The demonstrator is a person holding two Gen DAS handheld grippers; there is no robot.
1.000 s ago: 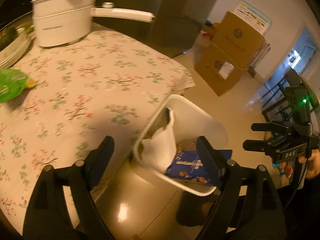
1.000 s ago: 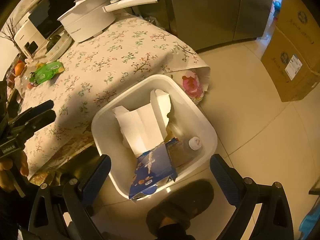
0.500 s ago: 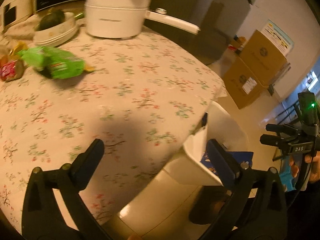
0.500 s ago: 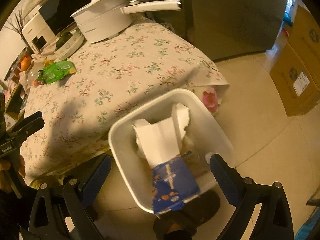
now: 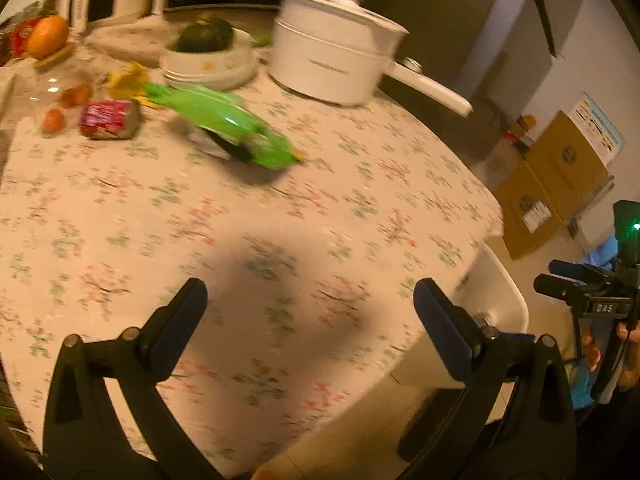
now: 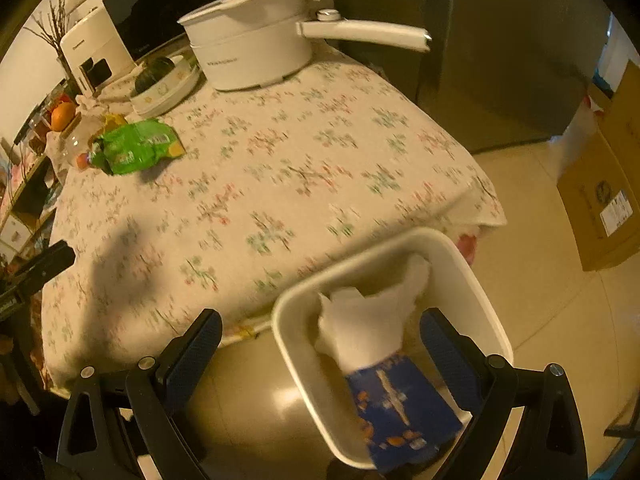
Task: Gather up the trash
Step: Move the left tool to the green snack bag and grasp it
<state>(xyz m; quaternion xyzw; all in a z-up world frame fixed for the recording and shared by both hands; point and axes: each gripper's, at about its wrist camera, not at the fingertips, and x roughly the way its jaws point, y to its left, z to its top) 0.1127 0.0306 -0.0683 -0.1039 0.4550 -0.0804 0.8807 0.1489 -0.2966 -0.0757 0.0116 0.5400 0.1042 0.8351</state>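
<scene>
Trash on the floral tablecloth [image 6: 304,168] lies toward its far left end: a green snack wrapper [image 6: 136,146], and, in the left wrist view only, a crushed red can [image 5: 109,119] just left of the wrapper [image 5: 224,124], with small orange fruits beside it. That same view shows the wrapper's long axis running from upper left to lower right, its narrow lower end pointing toward the table's near right corner; the right wrist view shows it broader, lying roughly left to right. Behind it sit a stack of plates [image 5: 208,66] with a dark green vegetable on top and a white electric pot [image 6: 248,54], handle pointing right. The left gripper [image 5: 308,304] hangs over bare cloth, jaws spread wide with nothing between them. Only the right wrist view looks into the white bin [image 6: 296,320] standing on the floor at the table's near right corner: torn white paper [image 6: 364,320] and a blue carton [image 6: 400,408] stand in it. The right gripper [image 6: 320,340] hovers over the bin's near rim, jaws wide apart, gripping nothing. Cardboard boxes [image 5: 556,184] stand on the floor at far right.
</scene>
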